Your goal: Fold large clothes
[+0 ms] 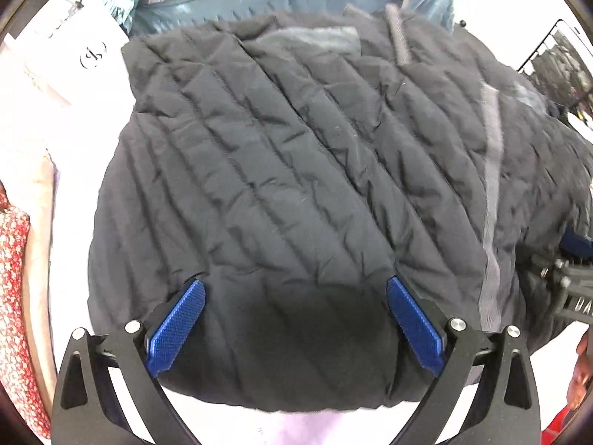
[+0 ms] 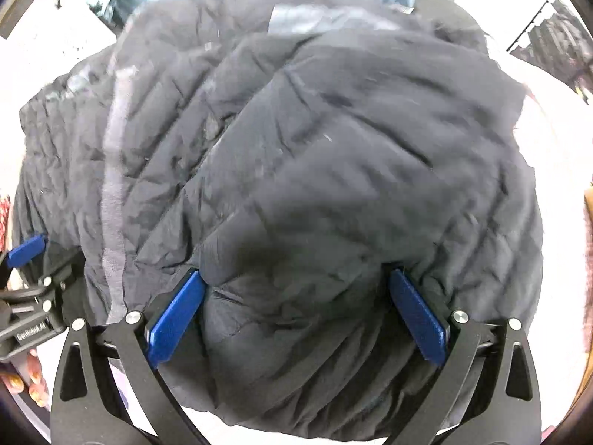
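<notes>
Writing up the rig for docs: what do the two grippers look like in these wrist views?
Both match: the left gripper and right gripper have black, cut-out triangular linkage arms with silver pivot bolts, and blue flat pads with a knurled texture on the jaws. White lettering marks each gripper's black body, only partly readable. No cables visible.

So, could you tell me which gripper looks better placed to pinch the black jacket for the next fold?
Probably the right gripper: a raised fold of the black jacket bulges between its open fingers. The left gripper, also open, faces flatter fabric.
</notes>
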Demonstrator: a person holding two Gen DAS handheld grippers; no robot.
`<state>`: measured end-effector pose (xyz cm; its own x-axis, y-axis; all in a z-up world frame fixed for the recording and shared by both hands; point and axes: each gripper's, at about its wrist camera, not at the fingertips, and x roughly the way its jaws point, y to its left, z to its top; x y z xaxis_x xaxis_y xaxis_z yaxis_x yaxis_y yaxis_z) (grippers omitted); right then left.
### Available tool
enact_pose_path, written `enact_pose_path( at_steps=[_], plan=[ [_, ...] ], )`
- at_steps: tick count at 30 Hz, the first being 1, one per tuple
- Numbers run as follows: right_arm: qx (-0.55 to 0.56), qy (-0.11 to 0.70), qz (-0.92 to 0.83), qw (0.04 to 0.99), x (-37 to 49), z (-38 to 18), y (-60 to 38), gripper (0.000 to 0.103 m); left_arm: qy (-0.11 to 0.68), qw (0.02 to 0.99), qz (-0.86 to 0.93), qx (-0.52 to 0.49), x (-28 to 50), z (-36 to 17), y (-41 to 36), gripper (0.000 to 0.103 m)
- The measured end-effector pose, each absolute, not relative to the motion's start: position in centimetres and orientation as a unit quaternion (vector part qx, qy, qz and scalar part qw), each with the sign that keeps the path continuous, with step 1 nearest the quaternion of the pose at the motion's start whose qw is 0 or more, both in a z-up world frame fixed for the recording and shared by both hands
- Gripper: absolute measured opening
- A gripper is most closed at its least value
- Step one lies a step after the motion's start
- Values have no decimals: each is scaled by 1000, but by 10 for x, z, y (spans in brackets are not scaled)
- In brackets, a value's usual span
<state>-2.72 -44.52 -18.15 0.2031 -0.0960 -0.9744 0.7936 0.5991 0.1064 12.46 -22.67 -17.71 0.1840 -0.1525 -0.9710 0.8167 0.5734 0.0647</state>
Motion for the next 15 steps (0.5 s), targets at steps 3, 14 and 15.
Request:
enact_pose_path(
  at_steps=[3, 14, 15],
  plan=[
    [292, 534, -327, 723, -38, -167, -432, 98, 535, 713, -349, 289, 127, -163, -205, 97],
    [295, 466, -335, 764, -122, -131, -418, 98, 509, 757, -325, 249, 153, -135, -111, 97],
    [315, 458, -333, 762, -137, -134, -424, 98, 515, 758, -321, 238, 161, -136, -100, 97]
  ],
)
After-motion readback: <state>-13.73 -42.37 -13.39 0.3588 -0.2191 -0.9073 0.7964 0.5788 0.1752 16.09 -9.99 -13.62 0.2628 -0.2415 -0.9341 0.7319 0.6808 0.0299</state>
